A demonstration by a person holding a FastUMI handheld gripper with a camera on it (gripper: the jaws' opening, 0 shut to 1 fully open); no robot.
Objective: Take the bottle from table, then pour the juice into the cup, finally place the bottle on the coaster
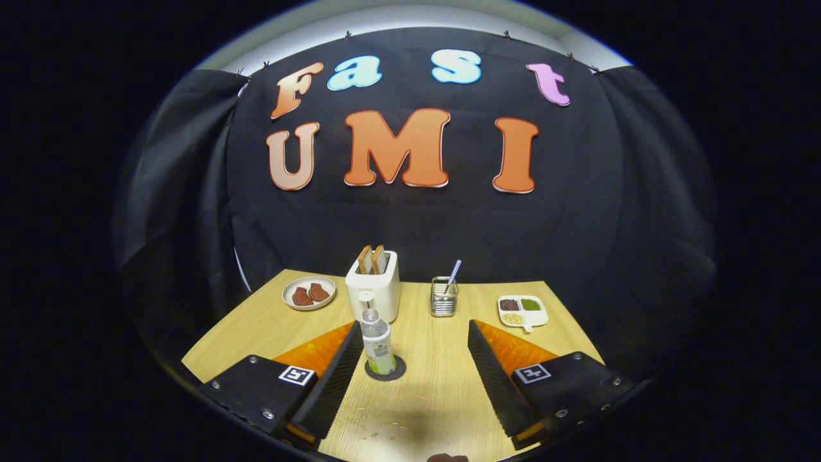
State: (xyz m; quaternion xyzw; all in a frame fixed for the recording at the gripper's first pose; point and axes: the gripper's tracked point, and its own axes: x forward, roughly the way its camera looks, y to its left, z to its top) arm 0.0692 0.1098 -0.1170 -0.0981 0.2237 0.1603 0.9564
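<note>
The gripper (pixel 414 337) hangs above the wooden table (pixel 436 385) with its jaws spread wide and nothing held between them. The bottle (pixel 377 343) stands upright on the dark round coaster (pixel 385 370), just inside the left finger and apart from the right one; neither finger touches it as far as the view shows. From the bottle, the white toaster (pixel 373 289) sits close behind at 12 o'clock, two slices of bread (pixel 372 259) standing in its slots. The cup (pixel 444 296), a clear glass with a straw-like stick leaning in it, is at about 1 o'clock. A plate (pixel 309 293) with two reddish-brown pieces lies at 10 o'clock, and a small divided dish (pixel 523 311) of grains lies at 2 o'clock. A few droplets (pixel 378 428) glisten on the table at 6 o'clock.
</note>
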